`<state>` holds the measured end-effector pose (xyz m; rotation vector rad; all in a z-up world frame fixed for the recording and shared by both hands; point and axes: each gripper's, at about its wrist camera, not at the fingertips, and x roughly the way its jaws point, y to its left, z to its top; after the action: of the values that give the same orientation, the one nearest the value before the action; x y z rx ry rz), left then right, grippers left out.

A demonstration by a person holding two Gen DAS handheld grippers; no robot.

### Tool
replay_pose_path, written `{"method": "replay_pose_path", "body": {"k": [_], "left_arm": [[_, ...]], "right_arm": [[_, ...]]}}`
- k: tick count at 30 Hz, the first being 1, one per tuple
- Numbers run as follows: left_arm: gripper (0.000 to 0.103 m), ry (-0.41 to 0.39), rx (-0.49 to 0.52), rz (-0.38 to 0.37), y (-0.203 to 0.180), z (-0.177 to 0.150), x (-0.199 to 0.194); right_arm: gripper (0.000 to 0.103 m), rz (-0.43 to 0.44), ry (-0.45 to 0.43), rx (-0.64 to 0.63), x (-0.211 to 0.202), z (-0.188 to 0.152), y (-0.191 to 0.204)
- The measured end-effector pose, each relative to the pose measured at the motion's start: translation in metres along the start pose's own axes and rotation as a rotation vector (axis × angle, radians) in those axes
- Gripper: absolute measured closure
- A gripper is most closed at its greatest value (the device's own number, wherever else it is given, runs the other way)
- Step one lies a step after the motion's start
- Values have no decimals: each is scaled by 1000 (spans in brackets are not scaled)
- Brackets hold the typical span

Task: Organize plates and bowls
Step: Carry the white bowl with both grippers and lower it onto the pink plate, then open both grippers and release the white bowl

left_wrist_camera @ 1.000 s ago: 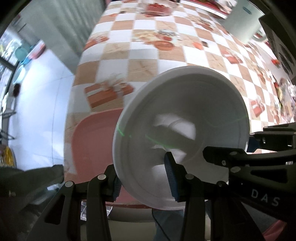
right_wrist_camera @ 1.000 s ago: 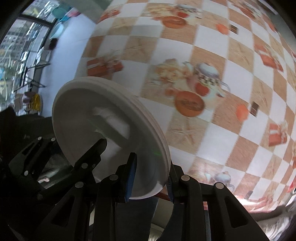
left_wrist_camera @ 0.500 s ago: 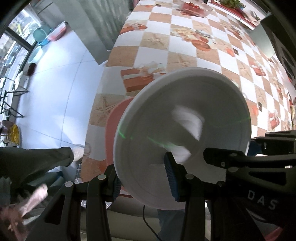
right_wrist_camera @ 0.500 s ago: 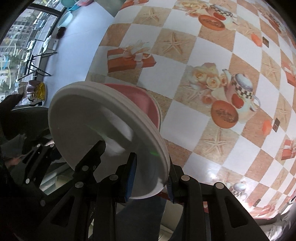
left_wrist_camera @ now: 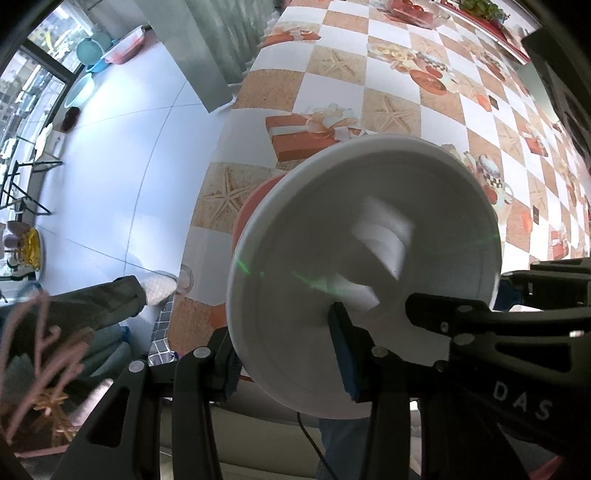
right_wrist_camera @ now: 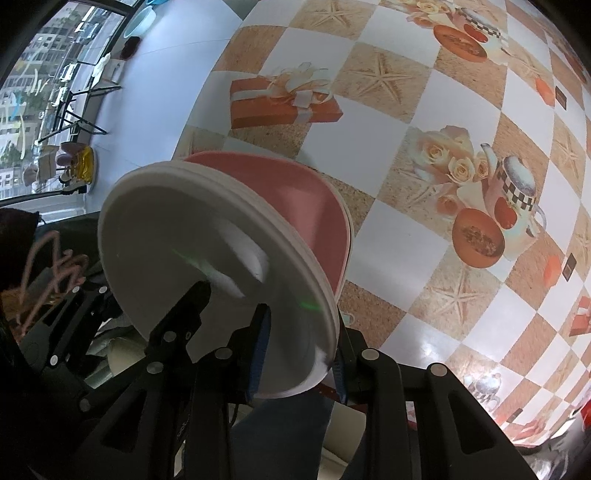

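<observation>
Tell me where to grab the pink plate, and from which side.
Probably the exposed rim of the pink plate, the stretch showing past the white plates. It lies flat on the table with a shallow raised edge, so come in low from that open side, one finger under the lip; the white plates cover the rest.

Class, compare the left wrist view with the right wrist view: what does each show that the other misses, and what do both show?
Only the left wrist view: a person's foot on the floor by the table edge, and glass dishes at the table's far end.
Only the right wrist view: the pink plate as a broad surface under the white plate's layered rim.
Both: the white plate, held at opposite edges by the left gripper, whose jaws are opening, and the right gripper, and the checked tablecloth.
</observation>
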<state>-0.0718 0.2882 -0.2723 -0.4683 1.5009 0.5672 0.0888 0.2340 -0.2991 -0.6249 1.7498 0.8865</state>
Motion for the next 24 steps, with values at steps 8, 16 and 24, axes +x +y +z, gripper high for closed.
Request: {"method": "replay_pose_path", "body": {"k": [8, 16, 24], "left_arm": [[22, -65, -2, 35, 4, 3, -9], [10, -135, 25, -21, -1, 10, -30], [10, -235, 148, -21, -41, 21, -66]], "right_arm": [[23, -6, -59, 0, -14, 0, -4], [16, -50, -154, 40, -46, -10, -38], [16, -88, -225, 64, -78, -30, -62]]}}
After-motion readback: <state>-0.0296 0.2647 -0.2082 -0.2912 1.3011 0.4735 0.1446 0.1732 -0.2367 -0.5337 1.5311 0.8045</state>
